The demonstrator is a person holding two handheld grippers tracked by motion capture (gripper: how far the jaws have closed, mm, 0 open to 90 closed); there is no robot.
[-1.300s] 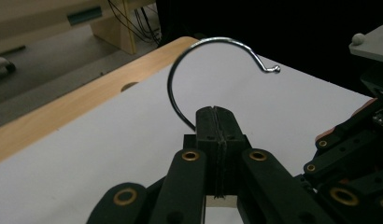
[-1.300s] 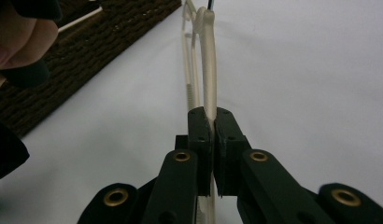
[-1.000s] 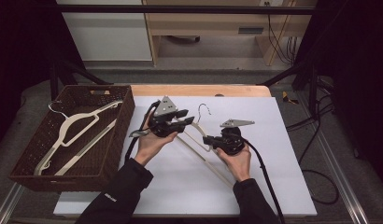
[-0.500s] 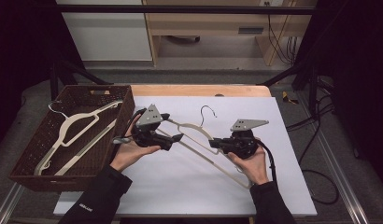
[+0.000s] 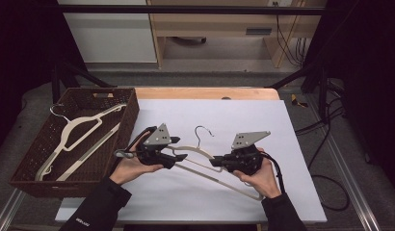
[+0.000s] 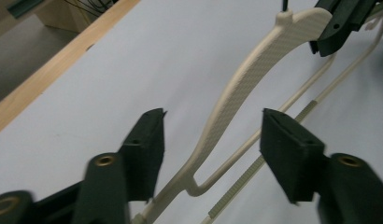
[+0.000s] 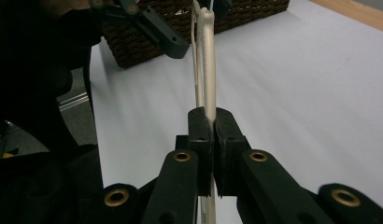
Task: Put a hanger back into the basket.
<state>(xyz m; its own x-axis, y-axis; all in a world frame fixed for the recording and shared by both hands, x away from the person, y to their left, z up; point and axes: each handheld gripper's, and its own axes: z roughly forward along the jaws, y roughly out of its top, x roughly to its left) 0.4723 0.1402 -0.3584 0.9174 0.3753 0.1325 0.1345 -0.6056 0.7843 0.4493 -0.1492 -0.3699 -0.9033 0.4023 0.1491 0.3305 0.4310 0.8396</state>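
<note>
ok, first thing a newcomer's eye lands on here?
The cream hanger at mid-table, with a gripper at each end. The right gripper is shut on one arm of it, while the left gripper stands open astride the other arm. Next, the brown basket at the table's left edge, with another hanger lying in it.

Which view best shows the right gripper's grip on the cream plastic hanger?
The right gripper view: the right gripper is shut on the cream plastic hanger. The high view shows the whole hanger distantly; the left gripper view shows its arm between open jaws.
</note>
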